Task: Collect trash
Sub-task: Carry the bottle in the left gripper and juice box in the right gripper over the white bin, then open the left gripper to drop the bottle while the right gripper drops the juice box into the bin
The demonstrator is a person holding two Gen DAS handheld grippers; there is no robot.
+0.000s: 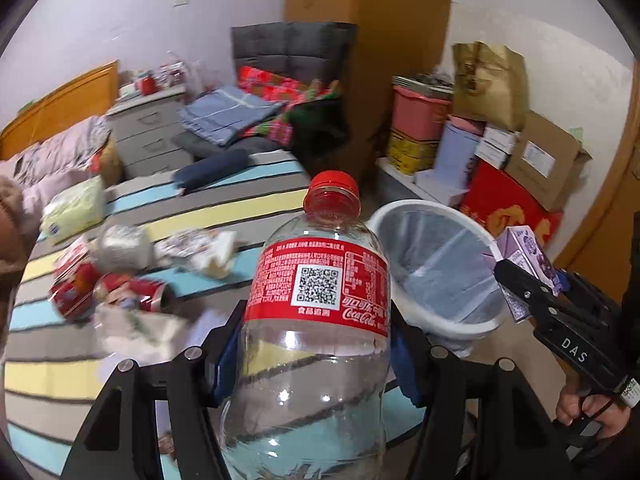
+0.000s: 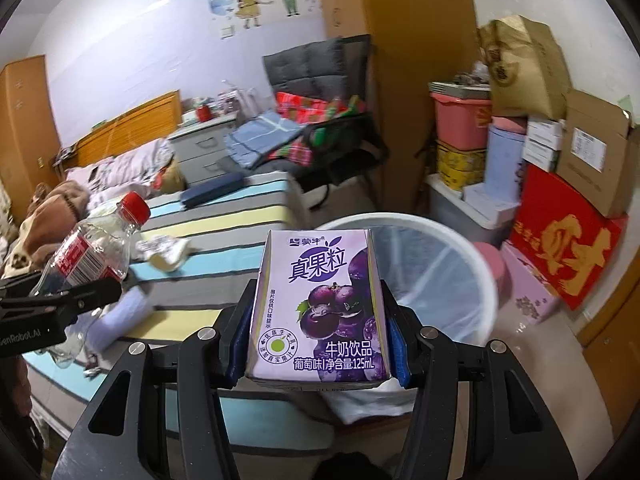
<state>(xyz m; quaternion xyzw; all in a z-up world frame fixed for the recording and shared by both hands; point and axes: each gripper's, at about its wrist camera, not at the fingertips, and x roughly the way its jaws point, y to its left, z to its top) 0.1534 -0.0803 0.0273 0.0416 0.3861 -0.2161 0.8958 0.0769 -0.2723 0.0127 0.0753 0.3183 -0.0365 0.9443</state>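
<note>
Carrying one piece of trash in each gripper, the person appears to be partway through the collection. The left gripper (image 1: pixel 316 364) is clamped on an empty clear bottle (image 1: pixel 320 320) with a red cap and red label, its blue pads pressing the bottle's sides. The right gripper (image 2: pixel 316 344) is clamped on a small purple milk-drink carton (image 2: pixel 320 308), held upright between its pads. Both items hang in the air near the white trash bin (image 1: pixel 472 322), which stands on the floor just right of the striped bed (image 1: pixel 240 196); neither is inside it yet, so my reading is that the drop is the step in hand.

As far as its visible inside shows, the bin holds nothing. It is lined with a pale translucent bag, and only the bag's folds show from both wrist views, though its very bottom is partly hidden by the carton in the right view.

Plenty is left. On the bed's left part, crushed red cans (image 1: pixel 116 290), a grey crumpled wrapper (image 1: pixel 120 246), a torn white packet (image 1: pixel 208 250) and some white paper (image 1: pixel 140 326) lie close together, blurred. A pack of tissues (image 1: pixel 74 210) lies farther back; whether it counts as trash I cannot tell.

At the far right, a pink tub (image 1: pixel 418 112), cardboard boxes and a red gift box (image 1: pixel 508 208) are stacked; their contents are hidden.
</note>
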